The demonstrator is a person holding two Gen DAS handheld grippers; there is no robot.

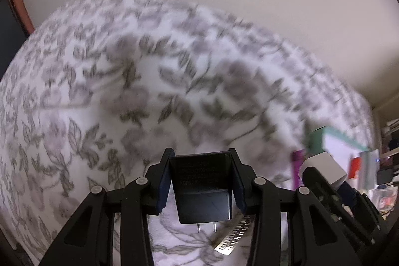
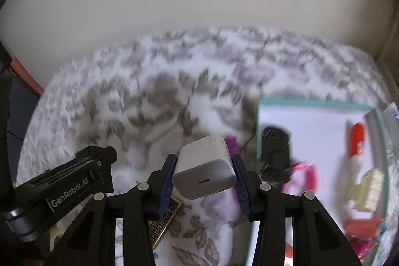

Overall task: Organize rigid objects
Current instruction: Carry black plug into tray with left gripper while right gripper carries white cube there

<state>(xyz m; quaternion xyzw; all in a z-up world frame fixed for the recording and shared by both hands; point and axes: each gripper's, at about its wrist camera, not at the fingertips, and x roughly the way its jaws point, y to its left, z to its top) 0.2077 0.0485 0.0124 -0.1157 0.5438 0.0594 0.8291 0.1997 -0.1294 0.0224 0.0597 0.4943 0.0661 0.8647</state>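
Left gripper [image 1: 202, 181]: clamped on a black plug-in charger [image 1: 203, 187]; both blue-padded fingers [image 1: 164, 187] press its side faces, and its two metal prongs point back toward the camera.
Black charger position: held clear above the floral bedspread [image 1: 104, 91], with printed text faintly visible on its upper face but too blurred to read.
Right gripper [image 2: 204, 172]: clamped on a white USB-C charger block [image 2: 204, 166]; pads bear on both flanks, and the port end faces the camera.
White charger position: lifted off the bedspread, tilted, its far end pointing away and slightly up in the right wrist view.
Cross-view: the white block and the right gripper show at the right edge of the left wrist view; the left gripper's body, marked GenRobot.AI, shows at the lower left of the right wrist view.
Storage box [image 2: 309, 111]: teal-rimmed, white inside, resting on the bedspread to the right of the white charger.
Box contents: a black item [image 2: 275, 141], a pink item [image 2: 303, 173], an orange-red tube [image 2: 357, 138], a pale yellow piece [image 2: 369, 187]; all blurred.
Loose items on bedspread: a perforated metal strip [image 1: 234, 236] beneath the left gripper; a black and gold patterned piece [image 2: 163, 223] beneath the right gripper; a purple object [image 2: 232, 143] just behind the white charger.
Image quality: background smeared in both views.
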